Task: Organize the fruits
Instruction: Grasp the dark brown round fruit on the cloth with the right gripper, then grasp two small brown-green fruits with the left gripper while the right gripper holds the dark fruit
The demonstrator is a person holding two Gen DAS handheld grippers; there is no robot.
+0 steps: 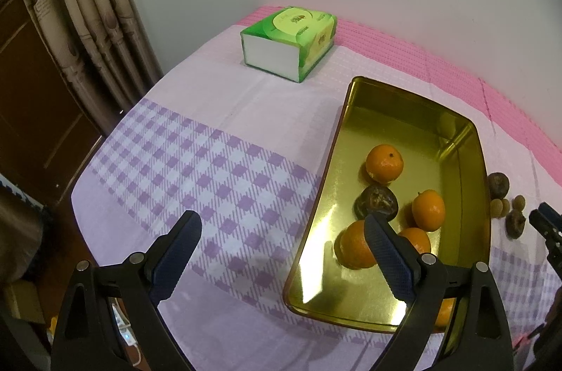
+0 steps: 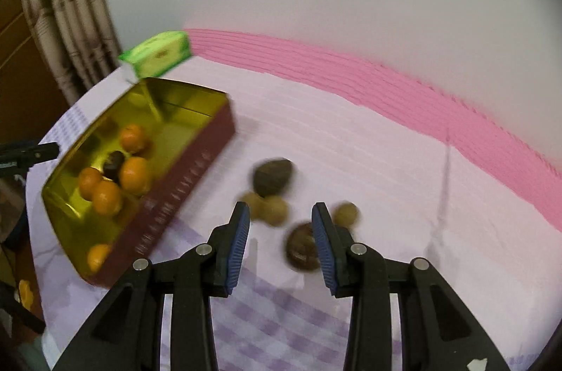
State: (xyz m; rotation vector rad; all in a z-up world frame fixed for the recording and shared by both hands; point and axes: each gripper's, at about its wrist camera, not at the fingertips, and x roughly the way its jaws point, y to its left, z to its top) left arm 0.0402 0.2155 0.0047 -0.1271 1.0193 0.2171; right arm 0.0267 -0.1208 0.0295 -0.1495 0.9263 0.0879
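Observation:
A gold metal tray (image 1: pixel 326 181) holds several oranges (image 1: pixel 384 163) and one dark brown fruit (image 1: pixel 376 200); it also shows in the right wrist view (image 2: pixel 210 139). My left gripper (image 1: pixel 282 223) is open and empty, low over the tray's left rim. My right gripper (image 2: pixel 281 213) is open and empty above loose fruit on the cloth: a dark brown fruit (image 2: pixel 273 176), small tan fruits (image 2: pixel 270 209) and another dark brown fruit (image 2: pixel 302 246) by its right finger. These loose fruits lie right of the tray in the left wrist view (image 1: pixel 498 185).
A green tissue box (image 1: pixel 289 39) stands at the table's back left. The table has a lilac checked cloth (image 1: pixel 196 160) with a pink band (image 2: pixel 386 83) along the white wall. Curtains hang at the left. The right wrist view is blurred.

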